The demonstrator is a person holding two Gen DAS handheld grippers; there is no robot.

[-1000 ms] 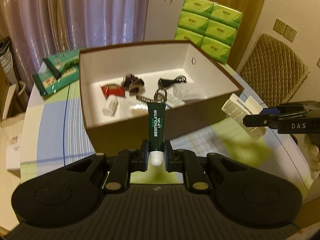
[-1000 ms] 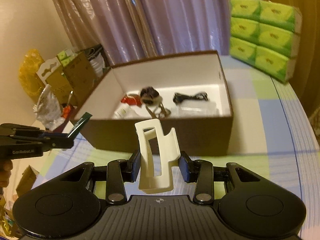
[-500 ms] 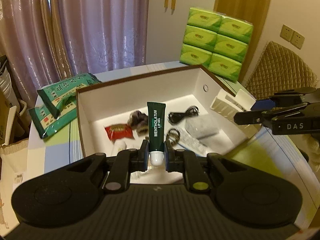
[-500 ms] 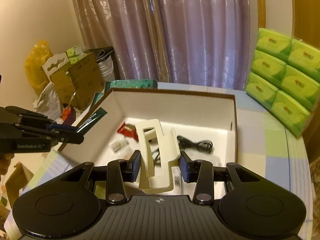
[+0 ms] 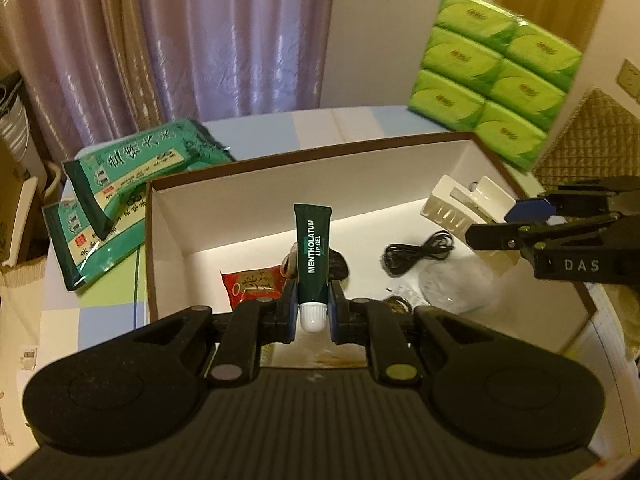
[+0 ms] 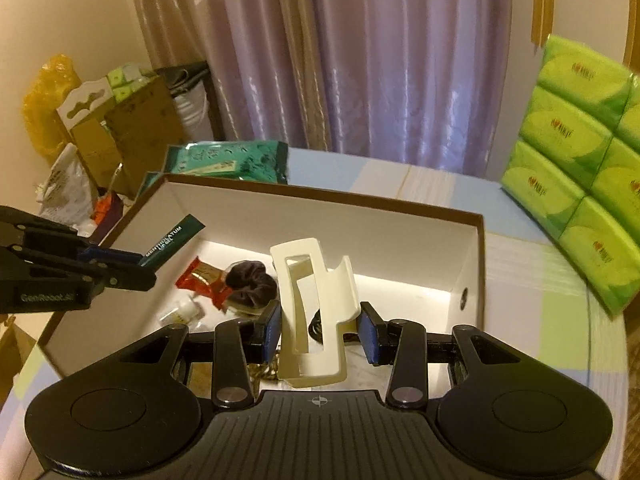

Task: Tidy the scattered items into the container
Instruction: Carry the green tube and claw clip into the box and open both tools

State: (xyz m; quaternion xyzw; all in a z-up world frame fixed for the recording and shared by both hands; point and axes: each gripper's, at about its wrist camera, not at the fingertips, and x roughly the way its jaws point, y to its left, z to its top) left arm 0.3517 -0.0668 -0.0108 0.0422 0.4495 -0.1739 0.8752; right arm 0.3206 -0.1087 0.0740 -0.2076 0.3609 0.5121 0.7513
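The left gripper (image 5: 313, 312) pinches a green lip gel tube (image 5: 313, 256) at its white cap, above the open brown box (image 5: 149, 248). The right gripper (image 6: 320, 332) clamps a white hair claw clip (image 6: 316, 312), also over the box. A black cable (image 5: 416, 254) and a red sachet (image 5: 252, 284) lie inside.

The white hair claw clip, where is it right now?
The white hair claw clip is clamped in the right hand-held gripper, over the open box, above the dark scrunchie.
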